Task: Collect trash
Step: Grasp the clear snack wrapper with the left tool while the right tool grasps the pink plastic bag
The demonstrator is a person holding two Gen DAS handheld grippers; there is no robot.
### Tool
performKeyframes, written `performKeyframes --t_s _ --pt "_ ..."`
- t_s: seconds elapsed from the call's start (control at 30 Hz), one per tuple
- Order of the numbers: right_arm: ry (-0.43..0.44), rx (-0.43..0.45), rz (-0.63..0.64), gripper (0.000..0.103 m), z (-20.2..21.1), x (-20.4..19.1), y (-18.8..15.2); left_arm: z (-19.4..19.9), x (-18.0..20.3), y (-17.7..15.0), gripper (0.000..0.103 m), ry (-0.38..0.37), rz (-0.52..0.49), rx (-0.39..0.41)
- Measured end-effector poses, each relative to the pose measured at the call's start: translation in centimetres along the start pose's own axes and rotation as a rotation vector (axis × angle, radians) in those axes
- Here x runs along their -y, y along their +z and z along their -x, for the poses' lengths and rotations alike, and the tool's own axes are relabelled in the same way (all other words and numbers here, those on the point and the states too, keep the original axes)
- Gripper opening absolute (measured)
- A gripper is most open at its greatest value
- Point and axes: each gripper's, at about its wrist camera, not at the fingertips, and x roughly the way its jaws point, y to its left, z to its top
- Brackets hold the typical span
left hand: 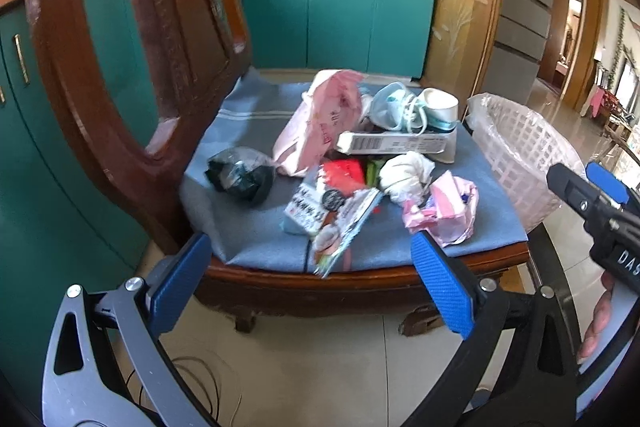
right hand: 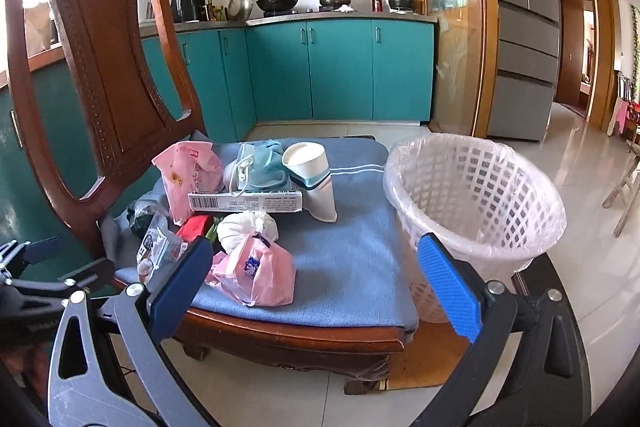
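Trash lies piled on the blue seat cushion (left hand: 248,115) of a wooden chair. In the pile are a tall pink bag (left hand: 320,119), a long white box (left hand: 394,143), a paper cup (right hand: 314,179), a blue face mask (right hand: 260,163), a white wad (left hand: 404,175), a crumpled pink bag (right hand: 256,271), snack wrappers (left hand: 332,219) and a dark bag (left hand: 240,175). A white lattice basket (right hand: 476,203) with a clear liner stands right of the chair. My left gripper (left hand: 312,283) is open before the seat's front edge. My right gripper (right hand: 316,279) is open too, near the crumpled pink bag.
The carved wooden chair back (right hand: 100,59) rises at the left. Teal kitchen cabinets (right hand: 340,67) and a stove with pots stand behind. A grey fridge (right hand: 524,27) is at the right, with tiled floor (right hand: 580,267) around the basket. Thin cables (left hand: 192,387) lie on the floor below.
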Motion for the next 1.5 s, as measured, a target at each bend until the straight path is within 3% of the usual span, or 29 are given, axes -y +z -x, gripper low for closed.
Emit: performKeyframes --t_s 0.27,0.37,0.47,0.6,0.73,0.87,1.1,1.17,1.2,1.27,1.3,1.5 --pt "0.002 0.071 0.024 0.1 0.7 -0.5 -0.5 -1.3 1.5 -0.6 0.1 0.008 -0.066 -0.001" --pt "0.031 0.085 0.0 0.1 0.6 -0.1 -1.1 -1.6 1.3 -0.7 0.1 -0.023 -0.044 -0.018" --pt "0.044 0.05 0.029 0.1 0.0 -0.5 -1.1 -2.1 1.3 -0.7 0.1 -0.016 -0.042 -0.07" --pt "0.055 -0.012 0.041 0.1 -0.6 -0.9 -1.1 -1.7 1.7 0.2 0.1 0.065 -0.128 -0.096" --pt "0.106 -0.075 0.079 0.1 -1.9 -1.5 -1.4 -0.2 -0.1 1.2 0.1 0.103 -0.073 -0.035" --pt "0.164 -0.125 0.132 0.1 -3.6 -2.9 -2.2 0.4 -1.9 1.9 0.1 0.069 -0.009 -0.023" --pt "0.14 -0.229 0.218 0.1 -8.7 -5.8 -3.2 -1.6 -2.0 1.6 0.1 0.014 0.011 -0.065" --pt "0.154 -0.255 0.203 0.089 -9.9 -6.0 -3.4 -2.2 -1.4 1.3 0.1 -0.002 -0.002 -0.085" --pt "0.174 -0.281 0.193 0.07 -10.4 -6.0 -3.5 -2.4 -1.2 1.1 0.1 -0.007 -0.012 -0.092" --pt "0.191 -0.299 0.178 0.045 -10.3 -5.8 -3.5 -2.7 -0.5 0.8 0.1 -0.01 -0.035 -0.1" --pt "0.204 -0.3 0.169 0.038 -10.1 -5.7 -3.4 -2.9 -0.2 0.8 0.1 -0.018 -0.04 -0.102" --pt "0.268 -0.262 0.091 0.033 -6.7 -3.6 -1.9 -4.7 1.6 0.9 0.099 -0.033 -0.064 -0.118"
